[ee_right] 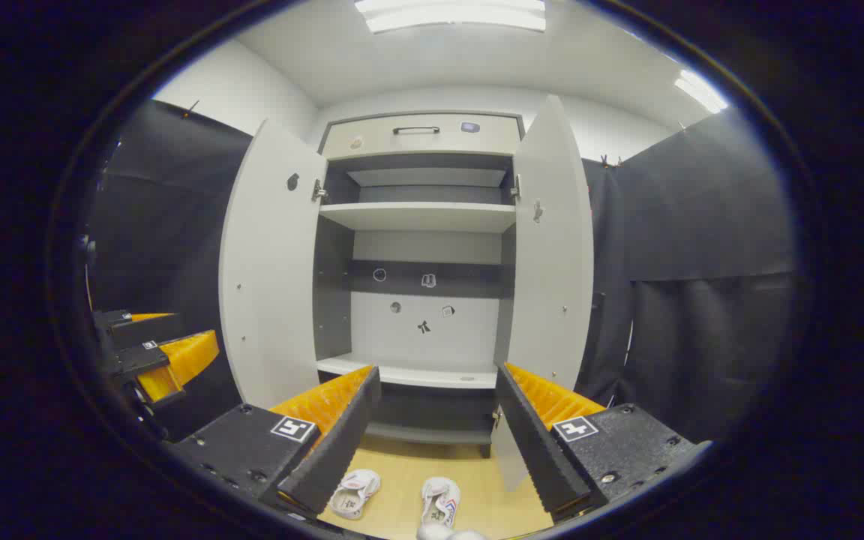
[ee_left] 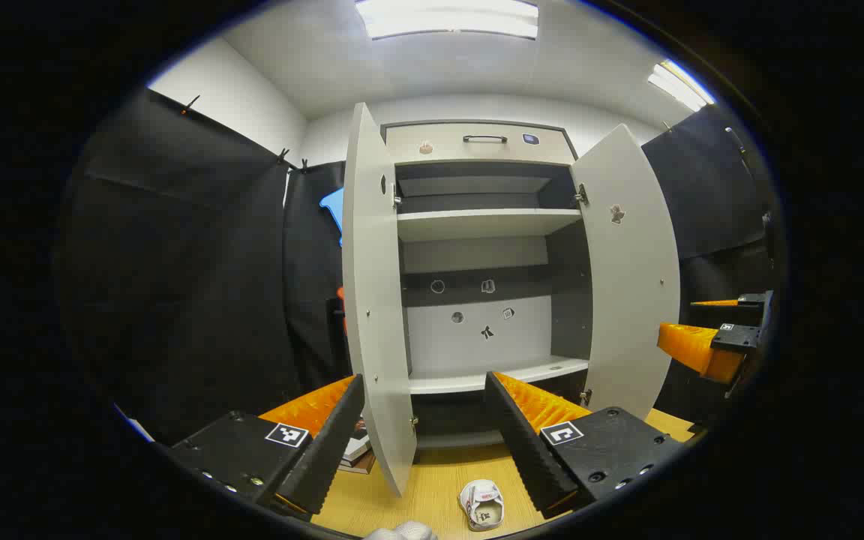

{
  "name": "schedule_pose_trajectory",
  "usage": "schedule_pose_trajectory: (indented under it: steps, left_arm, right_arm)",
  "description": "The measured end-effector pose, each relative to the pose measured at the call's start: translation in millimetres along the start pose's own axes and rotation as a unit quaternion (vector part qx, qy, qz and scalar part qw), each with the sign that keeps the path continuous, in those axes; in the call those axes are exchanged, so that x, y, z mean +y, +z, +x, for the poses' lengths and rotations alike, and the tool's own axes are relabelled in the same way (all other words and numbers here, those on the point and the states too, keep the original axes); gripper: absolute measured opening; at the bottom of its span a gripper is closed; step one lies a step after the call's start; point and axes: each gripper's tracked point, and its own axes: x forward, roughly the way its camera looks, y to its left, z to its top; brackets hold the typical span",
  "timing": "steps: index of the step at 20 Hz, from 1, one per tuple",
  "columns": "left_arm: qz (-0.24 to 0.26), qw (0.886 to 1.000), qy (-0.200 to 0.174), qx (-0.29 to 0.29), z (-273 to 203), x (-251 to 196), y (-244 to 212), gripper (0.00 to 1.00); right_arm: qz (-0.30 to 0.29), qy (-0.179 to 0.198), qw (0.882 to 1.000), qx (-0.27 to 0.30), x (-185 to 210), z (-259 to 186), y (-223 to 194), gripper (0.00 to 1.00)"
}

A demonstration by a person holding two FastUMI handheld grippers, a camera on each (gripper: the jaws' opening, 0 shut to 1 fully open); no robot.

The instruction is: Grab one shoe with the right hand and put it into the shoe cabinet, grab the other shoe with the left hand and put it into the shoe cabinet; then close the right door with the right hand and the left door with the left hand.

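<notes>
The shoe cabinet (ee_left: 477,225) (ee_right: 421,217) stands ahead with both doors swung wide: left door (ee_left: 376,300) (ee_right: 267,270), right door (ee_left: 631,270) (ee_right: 552,247). Its shelves hold nothing. Two small white shoes lie on the wooden floor in front: one (ee_right: 355,491) on the left, the other (ee_right: 439,499) (ee_left: 482,504) beside it. My left gripper (ee_left: 424,442) is open, held above the floor before the left door, and shows in the right gripper view (ee_right: 169,352) at the left edge. My right gripper (ee_right: 432,435) is open above the shoes, also seen in the left gripper view (ee_left: 702,337) at the far right.
Black cloth walls close in on both sides. A stack of books (ee_left: 357,450) lies on the floor by the left door's foot. A drawer with a handle (ee_left: 484,139) tops the cabinet. A white object (ee_left: 402,532) pokes in at the bottom edge.
</notes>
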Motion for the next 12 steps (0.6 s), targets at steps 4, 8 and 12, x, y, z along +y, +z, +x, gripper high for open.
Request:
schedule_pose_trajectory:
  steps: [4, 8, 12]
  left_arm:
    - [0.004, 1.000, 0.000, -0.002, -0.3, 1.3, 0.1, 0.96]
    - [0.003, 1.000, -0.001, -0.001, -2.1, 2.6, -2.9, 0.96]
    - [0.005, 1.000, -0.002, 0.001, -2.6, 5.0, -5.3, 0.96]
  right_arm:
    - [-0.005, -0.001, 1.000, 0.006, 1.9, -1.2, -5.6, 1.00]
    - [-0.009, -0.002, 1.000, 0.012, 3.6, -3.8, -9.2, 1.00]
    - [-0.013, 0.006, 0.999, 0.030, 10.1, -7.3, -31.4, 1.00]
